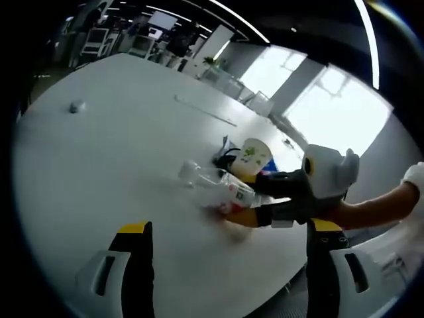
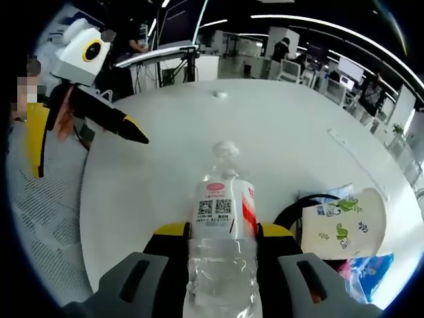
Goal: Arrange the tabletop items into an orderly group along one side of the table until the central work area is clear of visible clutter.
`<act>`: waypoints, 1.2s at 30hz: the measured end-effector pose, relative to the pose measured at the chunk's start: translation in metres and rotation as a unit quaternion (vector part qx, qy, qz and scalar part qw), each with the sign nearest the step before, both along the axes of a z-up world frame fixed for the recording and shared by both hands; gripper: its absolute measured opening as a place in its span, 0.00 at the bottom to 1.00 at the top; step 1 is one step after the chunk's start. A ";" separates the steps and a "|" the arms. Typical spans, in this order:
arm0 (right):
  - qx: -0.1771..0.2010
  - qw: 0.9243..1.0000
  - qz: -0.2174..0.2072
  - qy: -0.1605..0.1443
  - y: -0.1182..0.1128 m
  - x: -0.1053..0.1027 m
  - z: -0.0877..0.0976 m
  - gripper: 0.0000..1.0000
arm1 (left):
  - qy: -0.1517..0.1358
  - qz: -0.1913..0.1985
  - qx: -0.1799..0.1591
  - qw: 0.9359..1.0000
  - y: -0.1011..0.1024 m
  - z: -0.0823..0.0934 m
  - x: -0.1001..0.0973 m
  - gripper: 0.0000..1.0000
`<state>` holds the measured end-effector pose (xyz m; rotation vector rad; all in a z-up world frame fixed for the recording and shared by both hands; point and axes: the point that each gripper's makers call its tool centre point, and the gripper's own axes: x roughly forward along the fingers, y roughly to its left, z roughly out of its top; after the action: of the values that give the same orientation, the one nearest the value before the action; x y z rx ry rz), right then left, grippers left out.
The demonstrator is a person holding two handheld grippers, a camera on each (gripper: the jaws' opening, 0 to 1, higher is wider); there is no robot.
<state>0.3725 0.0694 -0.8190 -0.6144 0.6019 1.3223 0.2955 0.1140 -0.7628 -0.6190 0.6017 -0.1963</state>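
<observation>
A clear plastic water bottle with a red and white label lies lengthwise between my right gripper's jaws, cap pointing away over the white table. In the left gripper view the same right gripper reaches in from the right, shut on the bottle just above the table. My left gripper stands open with nothing between its yellow-tipped fingers, a short way from the bottle. From the right gripper view it hovers over the table's left edge.
A paper cup with green print lies beside a black cable and a blue packet, right of the bottle. A small white object and a thin strip lie farther off. Desks and chairs stand beyond the table.
</observation>
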 end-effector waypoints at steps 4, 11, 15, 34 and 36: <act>0.007 1.000 0.004 -0.001 -0.002 -0.004 0.001 0.35 | 0.002 0.004 -0.006 1.000 0.000 -0.002 0.002 0.93; 0.020 1.000 0.003 0.005 -0.005 -0.010 0.002 0.35 | 0.004 0.015 -0.034 0.999 -0.006 -0.007 0.020 0.91; 0.025 1.000 0.001 0.005 -0.007 -0.010 0.003 0.35 | 0.013 0.031 -0.063 0.997 -0.010 -0.013 0.034 0.88; 0.089 0.996 0.005 0.004 -0.001 -0.019 0.036 0.35 | -0.004 0.056 -0.118 0.991 -0.018 -0.006 0.068 0.85; 0.097 0.995 0.009 0.002 0.001 -0.021 0.042 0.35 | -0.009 0.061 -0.123 0.991 -0.017 -0.003 0.071 0.84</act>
<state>0.3511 0.0700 -0.7765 -0.4590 0.4643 1.3800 0.3661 0.0966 -0.7658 -0.8889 0.5244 -0.1630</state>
